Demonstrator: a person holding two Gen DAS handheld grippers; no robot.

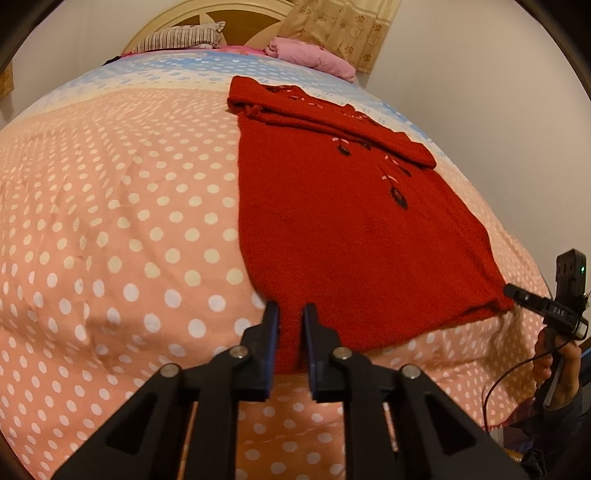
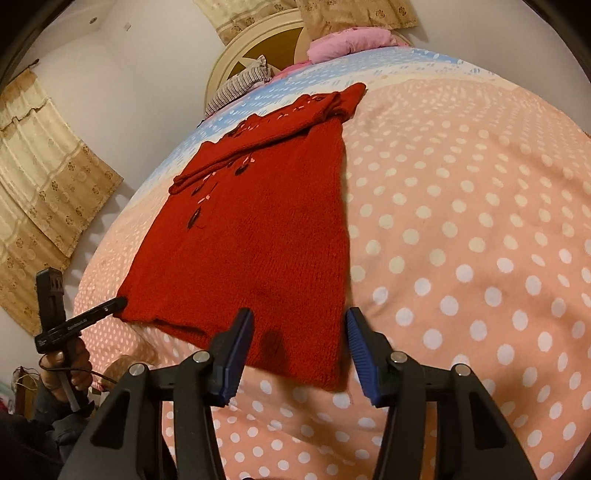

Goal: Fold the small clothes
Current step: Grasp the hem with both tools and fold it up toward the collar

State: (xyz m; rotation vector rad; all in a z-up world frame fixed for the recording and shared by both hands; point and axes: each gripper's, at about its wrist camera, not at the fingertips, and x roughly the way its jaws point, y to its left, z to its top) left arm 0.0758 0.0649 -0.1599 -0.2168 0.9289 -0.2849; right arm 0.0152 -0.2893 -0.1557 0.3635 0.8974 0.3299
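- The left gripper (image 1: 291, 317) points down at the near hem of a red knitted sweater (image 1: 351, 240). Its jaws stand close together with a strip of the hem's corner showing in the narrow gap. Whether the pads actually pinch the knit I cannot tell.
- The right gripper (image 2: 299, 325) is released. Its jaws are wide apart over the other near corner of the hem, and the fabric lies flat between them with the blue pads (image 2: 360, 354) off it.
- A hand (image 1: 554, 365) grips the right gripper's handle, at the right edge of the left wrist view.
- The sweater is spread flat on the bed's polka-dot cover (image 1: 110, 221), hem toward the near edge of the bed and collar toward the headboard. From the left wrist view it lies close to the bed's right edge.
- A sleeve (image 1: 332, 122) is folded across the upper part of the sweater, with dark and pale stitching showing on and below it.
- Beyond the collar, the cover turns from peach to pale blue.
- At the head end lie a striped pillow (image 1: 181, 38) and a bundle of pink cloth (image 1: 314, 55), against a cream arched headboard (image 1: 236, 22).
- Beige patterned curtains (image 2: 44, 184) hang on the wall beside the bed.
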